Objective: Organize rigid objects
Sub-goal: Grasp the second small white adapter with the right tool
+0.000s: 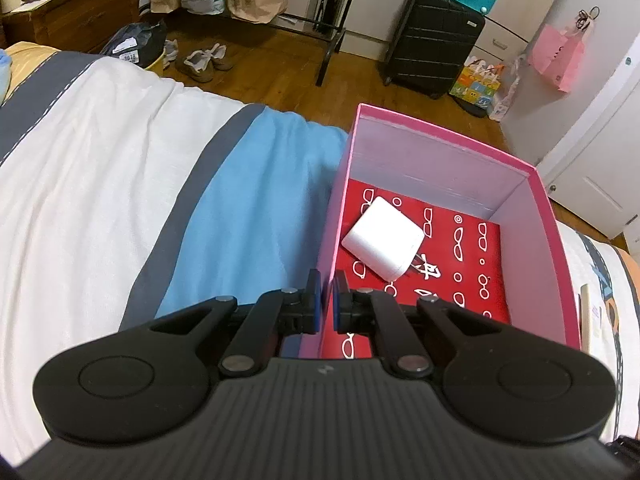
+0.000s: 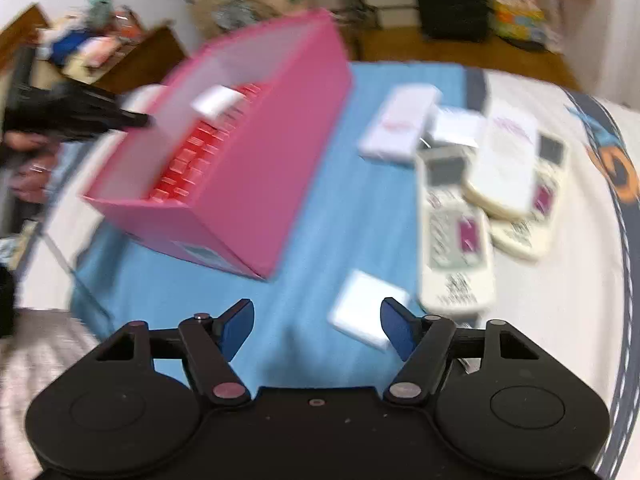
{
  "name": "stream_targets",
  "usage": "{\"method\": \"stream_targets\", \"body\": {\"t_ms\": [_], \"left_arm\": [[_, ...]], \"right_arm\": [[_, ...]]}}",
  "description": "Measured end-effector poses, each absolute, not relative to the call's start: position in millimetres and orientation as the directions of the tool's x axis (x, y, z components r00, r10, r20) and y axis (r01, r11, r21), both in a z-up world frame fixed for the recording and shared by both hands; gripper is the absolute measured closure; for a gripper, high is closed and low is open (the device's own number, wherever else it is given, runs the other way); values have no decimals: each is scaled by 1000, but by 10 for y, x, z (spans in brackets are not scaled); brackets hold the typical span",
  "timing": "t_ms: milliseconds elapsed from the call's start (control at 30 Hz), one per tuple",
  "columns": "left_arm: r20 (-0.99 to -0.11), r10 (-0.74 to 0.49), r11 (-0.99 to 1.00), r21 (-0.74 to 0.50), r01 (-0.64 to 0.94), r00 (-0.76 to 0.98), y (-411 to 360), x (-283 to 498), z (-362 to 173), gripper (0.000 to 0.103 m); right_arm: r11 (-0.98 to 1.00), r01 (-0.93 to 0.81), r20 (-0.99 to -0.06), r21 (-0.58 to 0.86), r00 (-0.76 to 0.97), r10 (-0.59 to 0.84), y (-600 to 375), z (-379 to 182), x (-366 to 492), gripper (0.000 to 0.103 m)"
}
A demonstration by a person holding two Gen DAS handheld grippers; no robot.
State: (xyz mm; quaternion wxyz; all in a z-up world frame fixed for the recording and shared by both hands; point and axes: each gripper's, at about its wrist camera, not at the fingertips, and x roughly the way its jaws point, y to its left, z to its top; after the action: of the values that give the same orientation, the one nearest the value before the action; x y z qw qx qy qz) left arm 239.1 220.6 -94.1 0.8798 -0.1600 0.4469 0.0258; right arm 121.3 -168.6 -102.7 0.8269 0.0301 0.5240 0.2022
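A pink box [image 1: 550,216] with a red patterned floor sits on the bed; a white charger block [image 1: 382,238] lies inside it. My left gripper [image 1: 327,304] is shut on the box's left wall, pads either side of it. In the blurred right wrist view the pink box [image 2: 256,168] is at the upper left with the left gripper [image 2: 132,120] at its far wall. My right gripper [image 2: 316,330] is open and empty above the blue sheet, with a white charger block [image 2: 362,312] just ahead by its right finger. Several white remotes [image 2: 454,232] lie to the right.
The bed [image 1: 100,160] has white, grey and blue bedding. Two flat white boxes [image 2: 400,124] lie beyond the remotes. Past the bed edge are a black suitcase [image 1: 432,40], shoes [image 1: 204,60], paper bags and a wooden dresser [image 1: 72,12].
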Motion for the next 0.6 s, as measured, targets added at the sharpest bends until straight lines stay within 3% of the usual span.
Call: {"method": "stream_targets", "body": {"t_ms": [133, 333, 400, 600], "left_arm": [[-800, -87, 950, -245, -192, 594, 2182, 2396, -944, 98], [-808, -86, 948, -245, -201, 582, 2187, 2395, -968, 97], [-809, -81, 950, -239, -200, 582, 2171, 2395, -965, 97], [-808, -78, 951, -236, -200, 583, 2182, 2398, -953, 97]], "right_arm": [[956, -268, -907, 120, 361, 216, -1575, -1247, 1256, 29], [967, -195, -901, 165, 369, 228, -1588, -1452, 1379, 19], [971, -206, -900, 123, 389, 197, -1561, -1452, 1336, 34], [973, -176, -885, 147, 416, 209, -1689, -1362, 1213, 36]]}}
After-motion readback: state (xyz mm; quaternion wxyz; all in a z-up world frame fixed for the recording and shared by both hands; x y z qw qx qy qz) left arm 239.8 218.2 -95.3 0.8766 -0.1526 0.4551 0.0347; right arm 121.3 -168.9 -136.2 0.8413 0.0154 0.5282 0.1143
